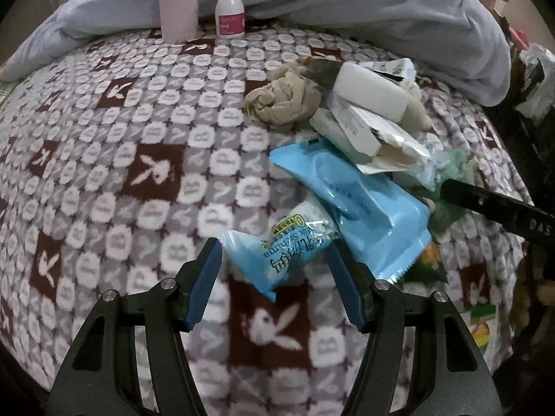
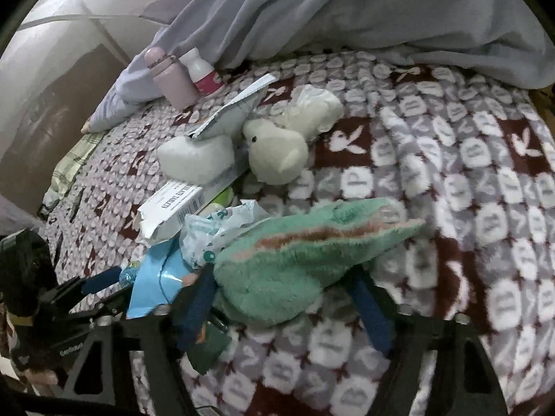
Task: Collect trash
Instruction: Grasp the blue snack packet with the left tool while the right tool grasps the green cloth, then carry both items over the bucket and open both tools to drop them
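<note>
Trash is piled on the bed (image 1: 104, 159), on a rabbit-print blanket, toward the right in the left wrist view. At the near end a small snack pack (image 1: 281, 242) lies partly under a light-blue wrapper (image 1: 364, 201). Behind them: a torn white box (image 1: 357, 128), a white block (image 1: 371, 90), a beige wad (image 1: 284, 100). A pink bottle (image 1: 178, 10) and a white jar (image 1: 229, 10) stand upright at the far edge against a grey quilt (image 1: 381, 10), well apart from the pile.

Left tongs (image 1: 274, 253): about half open, the snack pack is straddled. The left pad is just beside the pack's corner; the right pad is at its edge. Whether the pads press on it cannot be told.

Right tongs (image 2: 288, 284): partly open, set around the rear of a green plush crocodile (image 2: 295, 253). The left pad looks to be against the plush; the right pad is blurred and contact there cannot be told. The plush lies at the pile's right edge, snout pointed away from the camera. A crumpled clear bag (image 2: 222, 228) and the blue wrapper touch it on the left. A white plush (image 2: 277, 152) lies further back, beside the white block.
</note>
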The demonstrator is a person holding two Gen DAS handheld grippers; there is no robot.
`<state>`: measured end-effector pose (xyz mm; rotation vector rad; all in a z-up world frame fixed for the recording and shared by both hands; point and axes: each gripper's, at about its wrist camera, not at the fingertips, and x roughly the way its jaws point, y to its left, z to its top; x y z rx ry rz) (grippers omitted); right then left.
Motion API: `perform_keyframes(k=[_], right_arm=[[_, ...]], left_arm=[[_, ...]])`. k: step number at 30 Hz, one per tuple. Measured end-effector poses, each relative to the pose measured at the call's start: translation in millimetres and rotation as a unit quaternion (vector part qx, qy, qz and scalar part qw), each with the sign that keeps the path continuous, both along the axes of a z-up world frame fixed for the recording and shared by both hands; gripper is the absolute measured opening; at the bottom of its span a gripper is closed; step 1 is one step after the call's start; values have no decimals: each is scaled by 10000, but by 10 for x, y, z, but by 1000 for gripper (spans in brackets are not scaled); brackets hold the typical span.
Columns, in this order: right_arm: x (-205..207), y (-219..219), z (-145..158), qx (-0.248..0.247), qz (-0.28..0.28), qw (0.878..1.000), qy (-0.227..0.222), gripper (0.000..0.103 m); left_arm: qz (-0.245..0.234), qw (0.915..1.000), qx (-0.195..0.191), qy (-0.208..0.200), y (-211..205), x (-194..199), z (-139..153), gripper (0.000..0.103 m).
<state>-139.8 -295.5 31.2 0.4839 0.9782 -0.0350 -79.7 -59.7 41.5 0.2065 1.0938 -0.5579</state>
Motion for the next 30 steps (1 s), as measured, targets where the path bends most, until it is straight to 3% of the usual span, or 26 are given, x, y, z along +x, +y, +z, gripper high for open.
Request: perform_keyframes(k=[3, 7, 10, 19, 30], right_arm=[[-19, 48, 46, -77, 112, 9998, -113, 52], [-105, 63, 179, -325, 221, 9990, -227, 43], [-261, -9, 302, -385, 176, 9984, -369, 42], [-727, -220, 584, -387, 102, 9977, -553, 42], [-1123, -306, 727, -530, 32, 9963, -677, 42]], left_arm=[[-26, 9998, -85, 175, -2, 32, -54, 42], [-7, 9996, -114, 256, 33, -28, -44, 30], [47, 9994, -204, 279, 97, -102, 46, 28], [105, 9988, -452, -179, 131, -390, 563, 28], [-229, 9966, -680, -409, -305, -734, 910, 28]])
